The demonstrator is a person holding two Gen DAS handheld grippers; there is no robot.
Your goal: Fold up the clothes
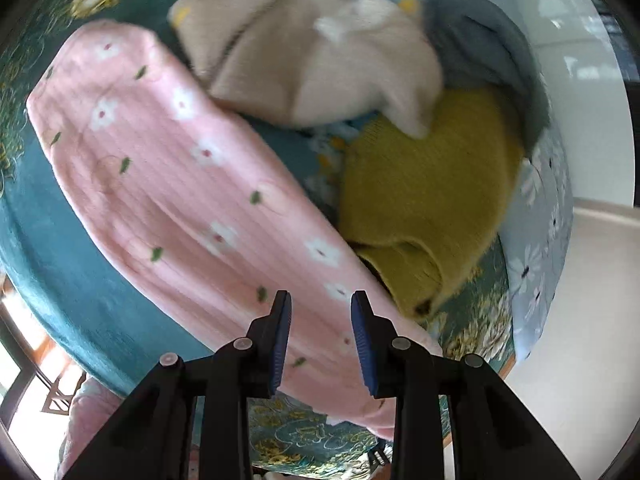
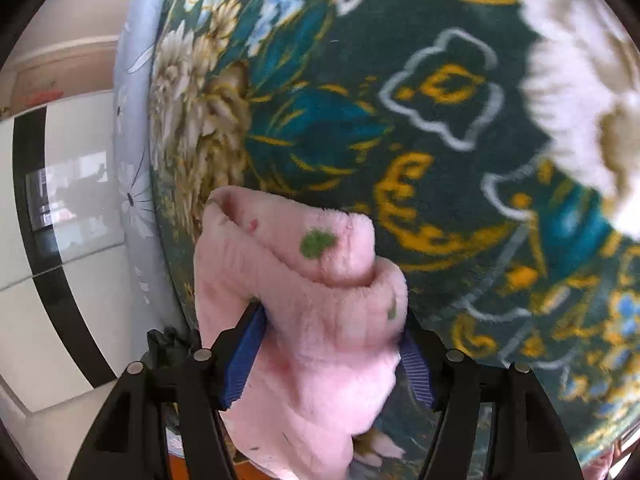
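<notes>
While the pink floral fleece garment (image 1: 192,184) lies lengthwise on the teal floral blanket (image 1: 60,264), the left gripper (image 1: 320,304) hovers over its near end, jaws parted and empty. Beige (image 1: 304,60) and mustard (image 1: 424,192) knits lie beyond. The right gripper (image 2: 332,340) pinches a bunched pink fold (image 2: 304,280). Soft and limp, the fleece looks best taken at hems or corners. No containers appear.

Each gripper (image 1: 320,300) (image 2: 332,320) has black plastic arms, silver pivot screws and ribbed blue pads (image 1: 282,340).
</notes>
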